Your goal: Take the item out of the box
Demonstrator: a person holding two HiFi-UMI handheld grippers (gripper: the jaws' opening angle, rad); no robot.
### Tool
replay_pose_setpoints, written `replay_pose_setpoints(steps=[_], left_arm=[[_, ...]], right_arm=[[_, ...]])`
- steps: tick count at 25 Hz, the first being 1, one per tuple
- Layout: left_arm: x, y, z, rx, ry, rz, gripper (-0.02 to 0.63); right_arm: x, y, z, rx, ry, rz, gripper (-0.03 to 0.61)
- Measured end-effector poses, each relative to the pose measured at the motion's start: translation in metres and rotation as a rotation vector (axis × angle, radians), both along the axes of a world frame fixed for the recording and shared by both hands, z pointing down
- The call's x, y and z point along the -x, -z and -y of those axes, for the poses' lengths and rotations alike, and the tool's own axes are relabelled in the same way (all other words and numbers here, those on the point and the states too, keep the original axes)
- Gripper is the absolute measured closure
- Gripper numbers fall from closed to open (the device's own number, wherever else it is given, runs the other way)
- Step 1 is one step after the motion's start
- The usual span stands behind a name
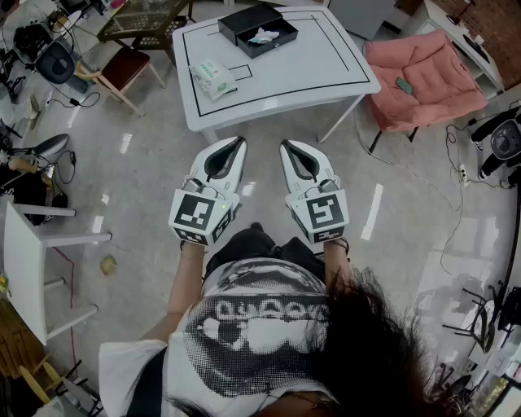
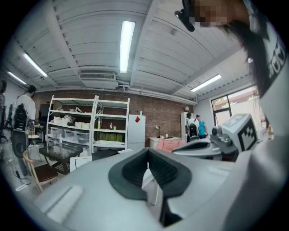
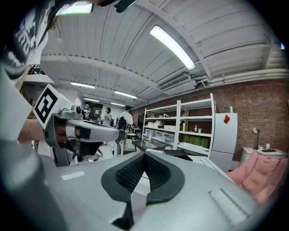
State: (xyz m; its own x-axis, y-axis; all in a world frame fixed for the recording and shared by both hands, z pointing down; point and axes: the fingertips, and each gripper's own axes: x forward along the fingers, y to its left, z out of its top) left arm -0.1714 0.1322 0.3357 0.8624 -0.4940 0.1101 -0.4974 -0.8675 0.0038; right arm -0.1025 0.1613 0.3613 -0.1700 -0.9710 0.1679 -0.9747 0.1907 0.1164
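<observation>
1. We see a glossy pale floor (image 1: 146, 163) taking up most of the head view, and both hand-held grippers hang over it.
2. A white desk (image 1: 326, 73) with thin black lines drawn on its smooth top stands at 12 o'clock from the hand-held grippers, well apart from them.
3. A pink padded chair (image 1: 415, 77) with soft, rumpled cushions sits at 3 o'clock of the desk, just beside it.
4. The left hand-held gripper (image 1: 241, 140) is a smooth grey-white shell with black ribbed pads. We see the jaws closed tip to tip, holding nothing and touching nothing.
5. The right hand-held gripper (image 1: 285, 144) lies alongside it at 3 o'clock, of the same make. Its jaws are likewise pressed together and empty. Both point towards the desk, nearly level.
6. Each carries a cube with black-and-white square markers at its 6 o'clock end, near the person's wrists.
7. The box (image 1: 241, 23) is black, rectangular, shallow and open-topped. It rests on the desk towards its 12 o'clock edge.
8. A white and green soft packet (image 1: 213, 78) lies on the desk at 8 o'clock of the box.
9. The item (image 1: 264, 35) is small, white and crumpled, cloth or paper we cannot tell, and it lies inside the box.
</observation>
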Motion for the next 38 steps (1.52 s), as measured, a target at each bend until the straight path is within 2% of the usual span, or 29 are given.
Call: replay_pose_setpoints(steps=[14,22,30,38], left_arm=[[0.01,-0.018,0.011,0.033,-0.013,-0.009,0.614],[-0.001,-0.029,0.035,0.045,0.016,0.004,0.614],[-0.046,-0.033,0.095,0.057,0.048,0.029,0.614],[-0.126,-0.024,0.154,0.05,0.065,0.025,0.614]], right_arm=[[0.005,-0.015,0.008,0.04,-0.016,0.032,0.581],[-0.004,-0.023,0.037,0.035,0.04,0.037,0.581],[-0.049,-0.029,0.102,0.05,0.083,0.021,0.581],[-0.125,-0.025,0.171,0.044,0.118,0.028,0.581]])
